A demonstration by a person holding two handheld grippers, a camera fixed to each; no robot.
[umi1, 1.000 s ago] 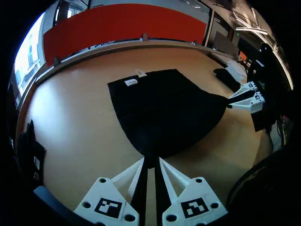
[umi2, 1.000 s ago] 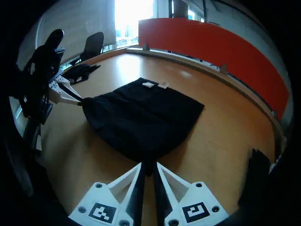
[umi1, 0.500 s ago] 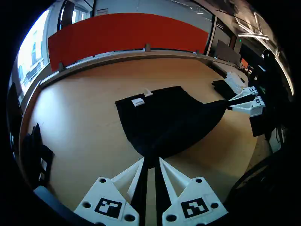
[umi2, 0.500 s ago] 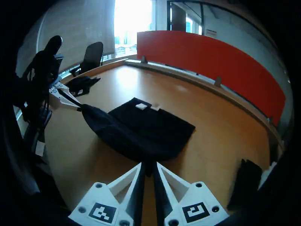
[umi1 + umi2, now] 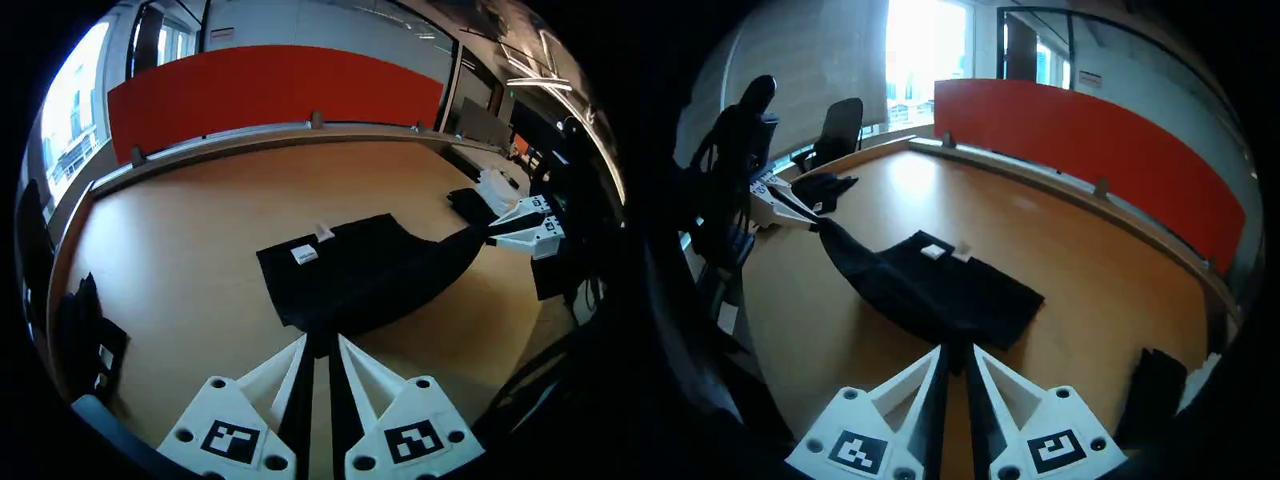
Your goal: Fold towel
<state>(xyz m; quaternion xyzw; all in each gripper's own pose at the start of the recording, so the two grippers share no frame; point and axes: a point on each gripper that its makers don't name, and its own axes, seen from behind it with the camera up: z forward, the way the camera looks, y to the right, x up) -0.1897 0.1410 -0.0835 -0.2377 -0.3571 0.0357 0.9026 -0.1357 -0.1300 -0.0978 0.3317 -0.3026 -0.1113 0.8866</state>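
Nearest us in the left gripper view, the left gripper had its two white fingers pinched together on one corner of the black cloth towel. In the right gripper view the right gripper was clamped the same way on the other near corner. Between them the towel's near edge hung raised and stretched above the pale wooden table. Its far part, with the small white labels, lay flat on the wood.

We judged the fold begun but not made. The raised edge was not yet carried across to the far edge, laid down or released, and any further folds were all to come.

Farther off, the left gripper view showed us the right gripper from the side, with the towel drawn taut to it. The right gripper view gave us instead the left gripper at the towel's other corner. Just beyond it lay a heap of dark cloth, then black office chairs and a bright window. A long red partition panel closed off the table's far side.
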